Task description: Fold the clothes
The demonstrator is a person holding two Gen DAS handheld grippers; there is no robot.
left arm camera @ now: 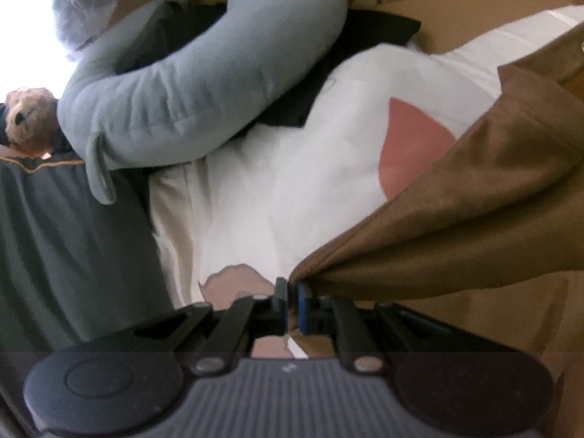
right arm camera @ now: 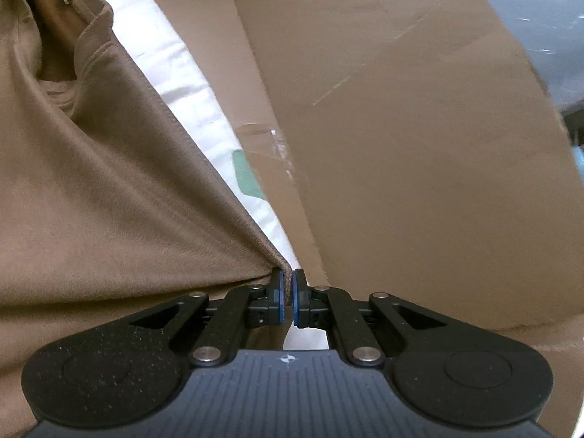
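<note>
The brown garment [right arm camera: 109, 182] hung stretched between the two tools, one corner pinched in the closed left gripper [left arm camera: 291, 294], another in the closed right gripper [right arm camera: 288, 284], above the white sheet [left arm camera: 255, 200]. Such thin bites could slip, and the fold would collapse.

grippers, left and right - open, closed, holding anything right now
left gripper: closed on a corner of the brown garment.
right gripper: closed on a corner of the same brown garment.
</note>
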